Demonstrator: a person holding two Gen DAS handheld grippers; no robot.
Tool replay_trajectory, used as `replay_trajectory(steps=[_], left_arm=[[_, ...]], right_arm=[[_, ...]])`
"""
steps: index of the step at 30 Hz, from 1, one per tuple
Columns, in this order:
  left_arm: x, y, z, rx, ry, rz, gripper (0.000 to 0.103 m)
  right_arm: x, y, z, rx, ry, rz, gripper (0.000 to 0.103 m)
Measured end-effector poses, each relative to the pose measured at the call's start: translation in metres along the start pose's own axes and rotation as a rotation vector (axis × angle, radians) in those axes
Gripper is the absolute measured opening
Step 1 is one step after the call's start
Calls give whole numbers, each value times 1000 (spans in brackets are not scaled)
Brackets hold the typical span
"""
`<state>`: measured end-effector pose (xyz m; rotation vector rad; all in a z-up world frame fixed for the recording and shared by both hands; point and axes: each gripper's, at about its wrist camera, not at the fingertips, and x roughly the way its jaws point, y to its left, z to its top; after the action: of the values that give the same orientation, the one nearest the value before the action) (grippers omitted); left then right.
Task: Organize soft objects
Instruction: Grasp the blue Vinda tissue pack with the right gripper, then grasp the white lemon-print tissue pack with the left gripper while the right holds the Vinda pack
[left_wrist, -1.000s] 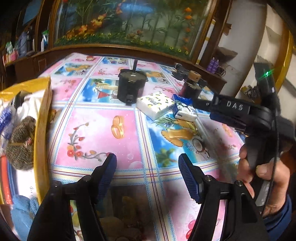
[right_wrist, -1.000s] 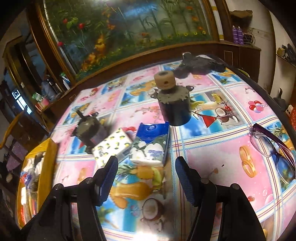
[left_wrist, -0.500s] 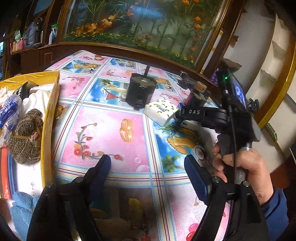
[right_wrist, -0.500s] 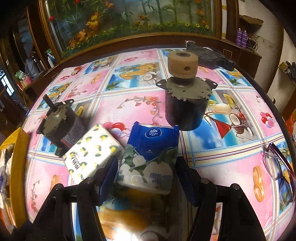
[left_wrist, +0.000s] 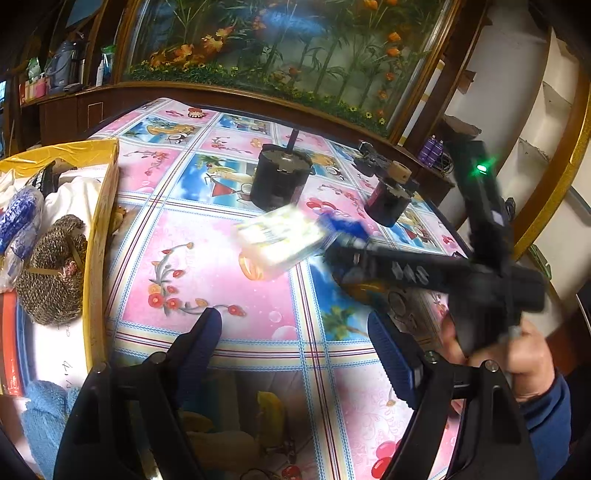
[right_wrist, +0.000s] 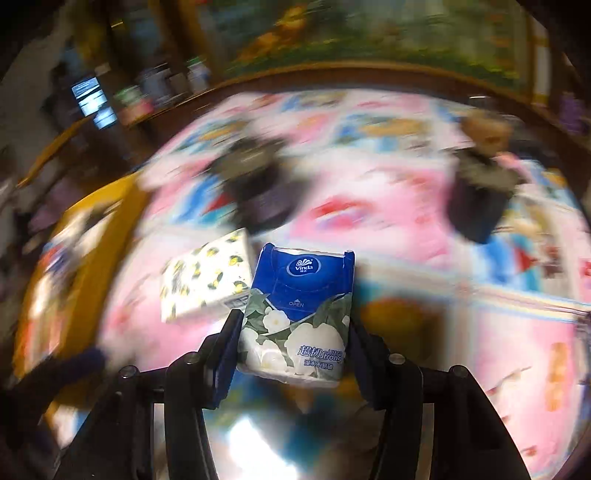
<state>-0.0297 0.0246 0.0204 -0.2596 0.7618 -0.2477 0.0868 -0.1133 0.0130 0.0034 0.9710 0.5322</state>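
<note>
A blue and white tissue pack (right_wrist: 295, 314) sits between the pads of my right gripper (right_wrist: 291, 332). The jaws are closing, and both pads press on its sides. It stays sharp while the table behind it blurs. A lemon-print tissue pack (right_wrist: 207, 280) lies just left of it, touching or nearly so. In the left wrist view the lemon pack (left_wrist: 280, 240) is blurred, and the right gripper (left_wrist: 343, 243) reaches in from the right in a person's hand (left_wrist: 524, 354). My left gripper (left_wrist: 291, 343) is open over the near tablecloth, with nothing between its fingers.
A yellow box (left_wrist: 98, 229) at the left holds a brown spiky toy (left_wrist: 51, 273), white cloth and a blue towel (left_wrist: 40, 413). Two black motors (left_wrist: 280, 181) (left_wrist: 388, 199) stand behind the packs on the patterned tablecloth (left_wrist: 207, 266). A wooden cabinet rims the far side.
The right gripper moved in over the blue pack, rolled and closed on it. The lemon pack shifted toward the left. The left gripper's jaws widened a little, and it otherwise stayed put.
</note>
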Motion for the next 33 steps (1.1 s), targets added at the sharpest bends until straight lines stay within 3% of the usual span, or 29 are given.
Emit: replay_trajectory(steps=[2,4,9,14,17,23,26,29,31,33], left_arm=[[0,-3,-1,32,15,22,81],[-3,-4,1,39,15,22,81],[-14,-5,21,35,17,46,81],[-18,15,51,0,92,92,81],[-8,27,59,-54,150,72,81],[30,29,76,6,240,97,81],[45,41,86,-15,259,111,81],[56,54,82,-72,311,119,81],[50,50,76,-48,307,130,81],[44,41,66,-37,335,81,81]], right_arm=[[-15,3,-11,-8,-22,9,57],[-27,-14,-16,72,-56,59,57],[-43,-48,-16,199,-138,-81,57],[-54,-54,-18,253,-170,-85,57],[-60,-57,-19,275,-184,-58,57],[-59,-60,-18,309,-185,-40,58],[-59,-63,-18,323,-186,-33,58],[-61,-64,-18,324,-193,-34,58],[-61,-65,-18,324,-194,-36,58],[-61,-65,-18,326,-195,-36,58]])
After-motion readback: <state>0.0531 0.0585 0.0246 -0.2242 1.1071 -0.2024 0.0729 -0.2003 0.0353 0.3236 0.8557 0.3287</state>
